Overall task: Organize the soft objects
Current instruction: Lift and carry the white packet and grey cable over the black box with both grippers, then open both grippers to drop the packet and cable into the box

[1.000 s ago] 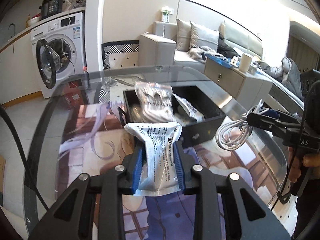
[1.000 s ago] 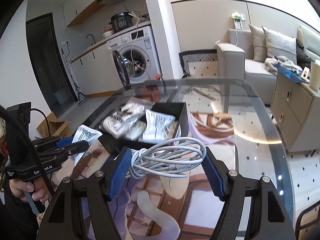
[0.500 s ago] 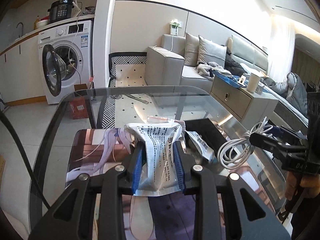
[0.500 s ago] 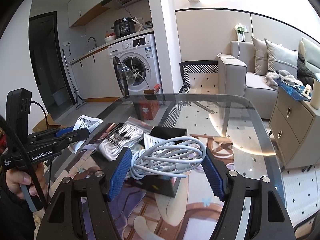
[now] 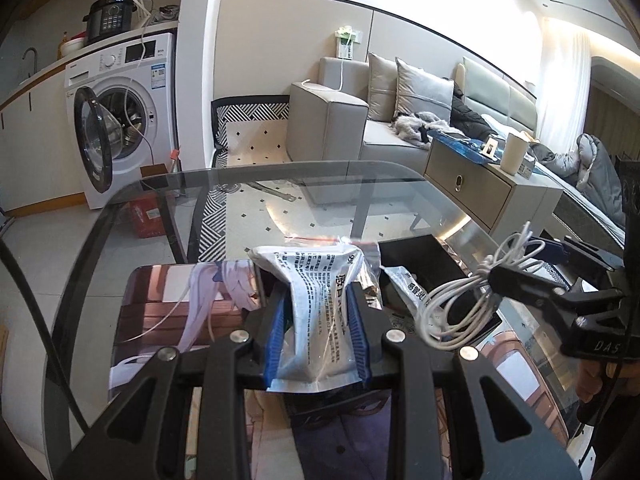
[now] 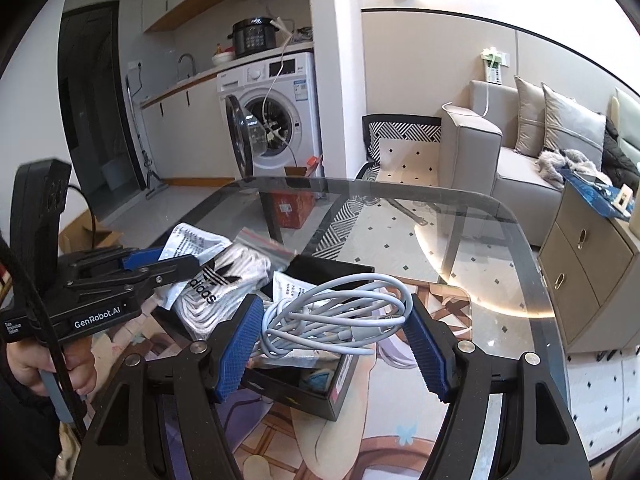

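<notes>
I have a white printed sachet (image 5: 316, 320) pinched between the jaws of my left gripper (image 5: 317, 322), held up above the near left part of the black box (image 6: 340, 380), and a loose coil of white cable (image 6: 336, 320) sitting between the jaws of my right gripper (image 6: 334, 330), which hover over the box's near right side. The left jaws are clamped flat on the sachet's middle, so its top flares out and its lower end hangs free; I judge that a quick tilt could let the slick film slide out and land on the mat (image 5: 160, 304) outside the box. The right jaws are set fairly wide with the coil spanning the gap and touching both pads; the loops are only bunched, not tied tight as far as I can see, so I worry one strand could sag, snag the box rim, and drag the rest out when I let go. Inside the box lie another sachet (image 6: 292, 290) and a bagged bundle with an Adidas logo (image 6: 224, 280), piled toward the far left; dropping more on that heap could spill it over the wall. The two grippers are close together, so lowering both at once risks a knock above the glass surface (image 6: 500, 248).
</notes>
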`<state>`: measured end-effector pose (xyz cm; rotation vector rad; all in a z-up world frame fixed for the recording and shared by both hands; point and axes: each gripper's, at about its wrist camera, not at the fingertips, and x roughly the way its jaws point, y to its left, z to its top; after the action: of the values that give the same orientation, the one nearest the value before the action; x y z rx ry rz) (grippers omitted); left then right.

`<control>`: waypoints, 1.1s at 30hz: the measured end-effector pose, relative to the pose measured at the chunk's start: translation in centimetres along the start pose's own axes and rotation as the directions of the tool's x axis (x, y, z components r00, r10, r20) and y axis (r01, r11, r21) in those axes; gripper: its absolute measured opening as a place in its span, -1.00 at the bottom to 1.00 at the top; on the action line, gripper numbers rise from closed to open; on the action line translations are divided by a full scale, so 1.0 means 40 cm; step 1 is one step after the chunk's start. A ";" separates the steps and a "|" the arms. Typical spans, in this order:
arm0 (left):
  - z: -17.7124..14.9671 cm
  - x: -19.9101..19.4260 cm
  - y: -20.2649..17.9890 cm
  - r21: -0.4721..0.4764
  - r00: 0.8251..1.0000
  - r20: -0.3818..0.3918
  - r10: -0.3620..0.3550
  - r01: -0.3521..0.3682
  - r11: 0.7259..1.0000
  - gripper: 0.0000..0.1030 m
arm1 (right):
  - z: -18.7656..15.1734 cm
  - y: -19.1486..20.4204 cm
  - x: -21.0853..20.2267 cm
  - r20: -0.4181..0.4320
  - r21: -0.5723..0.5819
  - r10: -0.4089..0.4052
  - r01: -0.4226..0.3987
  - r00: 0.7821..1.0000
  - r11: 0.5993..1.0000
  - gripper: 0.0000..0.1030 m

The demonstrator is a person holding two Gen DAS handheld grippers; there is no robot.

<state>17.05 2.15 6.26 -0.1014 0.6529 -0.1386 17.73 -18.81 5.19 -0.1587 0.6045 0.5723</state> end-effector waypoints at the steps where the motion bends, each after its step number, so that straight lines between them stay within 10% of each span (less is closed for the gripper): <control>1: 0.000 0.007 -0.004 0.003 1.000 -0.005 -0.003 0.003 1.000 -0.46 | 0.002 0.006 0.010 -0.004 -0.015 0.000 0.000 1.000 1.000 0.39; 33: -0.023 0.067 -0.044 0.061 0.998 -0.058 -0.013 0.017 0.998 -0.21 | 0.020 0.028 0.145 -0.093 -0.116 -0.018 0.007 0.996 0.993 0.45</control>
<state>18.42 -0.04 4.18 -0.0433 0.7052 -0.1766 21.44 -14.96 2.52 -0.3001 0.6610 0.5904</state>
